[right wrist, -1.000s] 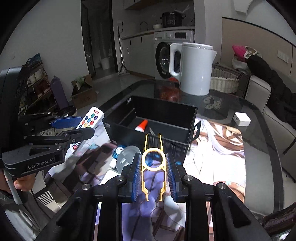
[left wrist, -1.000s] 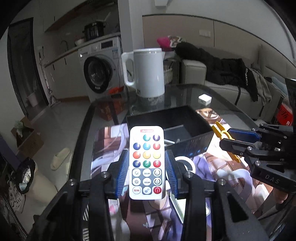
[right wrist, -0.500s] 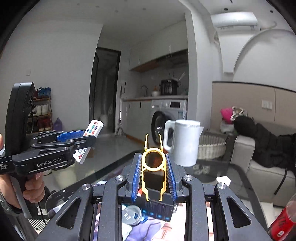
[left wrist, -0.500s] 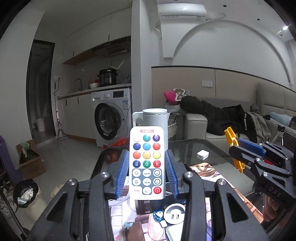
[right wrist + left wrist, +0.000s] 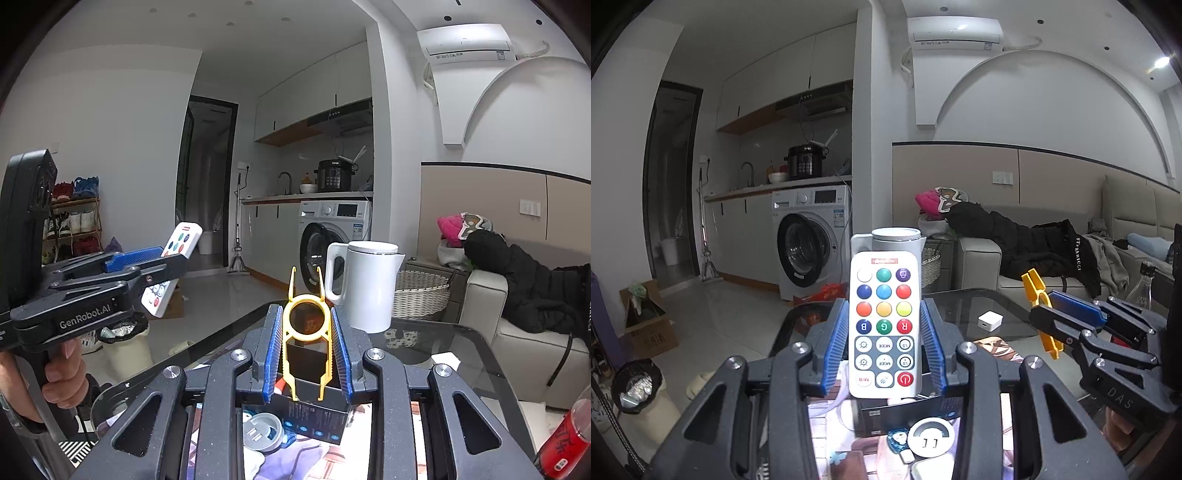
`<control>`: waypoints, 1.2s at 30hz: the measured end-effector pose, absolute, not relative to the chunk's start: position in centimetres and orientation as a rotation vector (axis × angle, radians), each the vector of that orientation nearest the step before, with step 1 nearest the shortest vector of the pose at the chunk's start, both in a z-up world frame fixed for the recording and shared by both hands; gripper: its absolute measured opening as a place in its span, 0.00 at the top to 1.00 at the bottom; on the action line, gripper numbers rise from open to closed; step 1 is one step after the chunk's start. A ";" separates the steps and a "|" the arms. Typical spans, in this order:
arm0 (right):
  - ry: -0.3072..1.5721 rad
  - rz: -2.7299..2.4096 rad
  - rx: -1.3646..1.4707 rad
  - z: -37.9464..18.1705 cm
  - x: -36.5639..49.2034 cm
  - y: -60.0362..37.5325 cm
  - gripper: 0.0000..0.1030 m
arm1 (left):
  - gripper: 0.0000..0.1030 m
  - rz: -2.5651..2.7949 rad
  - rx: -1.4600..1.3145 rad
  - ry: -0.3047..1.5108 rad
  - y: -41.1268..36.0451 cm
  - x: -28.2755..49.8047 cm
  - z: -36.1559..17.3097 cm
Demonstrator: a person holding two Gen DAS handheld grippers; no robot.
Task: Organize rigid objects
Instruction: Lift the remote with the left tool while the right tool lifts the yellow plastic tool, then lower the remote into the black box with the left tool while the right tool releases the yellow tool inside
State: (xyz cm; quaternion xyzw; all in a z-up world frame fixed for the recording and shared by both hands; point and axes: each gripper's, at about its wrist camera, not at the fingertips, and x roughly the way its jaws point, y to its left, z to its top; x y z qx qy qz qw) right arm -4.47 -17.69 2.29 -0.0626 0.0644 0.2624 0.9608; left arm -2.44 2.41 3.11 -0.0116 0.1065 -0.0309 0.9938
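My left gripper (image 5: 884,325) is shut on a white remote control (image 5: 884,325) with coloured round buttons, held upright and raised above the table. My right gripper (image 5: 306,343) is shut on a yellow plastic clip tool (image 5: 306,332) with a ring and prongs. Each gripper shows in the other's view: the left gripper (image 5: 147,258) with the remote (image 5: 173,271) at left, the right gripper (image 5: 1067,314) with the yellow tool (image 5: 1039,310) at right. A black box (image 5: 314,406) stands on the table below, mostly hidden behind the fingers.
A white kettle (image 5: 364,284) stands at the far end of the glass table (image 5: 461,343). A small white cube (image 5: 990,319), a round white adapter (image 5: 931,437) and small items lie on the printed mat. A red-labelled bottle (image 5: 565,439) is at right. A hand (image 5: 62,373) grips the left handle.
Both grippers rose and tilted up from looking down at the box to nearly level, mostly in the first half second. Both grips are unchanged.
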 end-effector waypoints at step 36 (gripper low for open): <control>0.274 0.460 -0.074 2.0 8.0 -12.9 0.75 | 0.63 -0.088 -0.137 0.404 1.6 10.5 0.0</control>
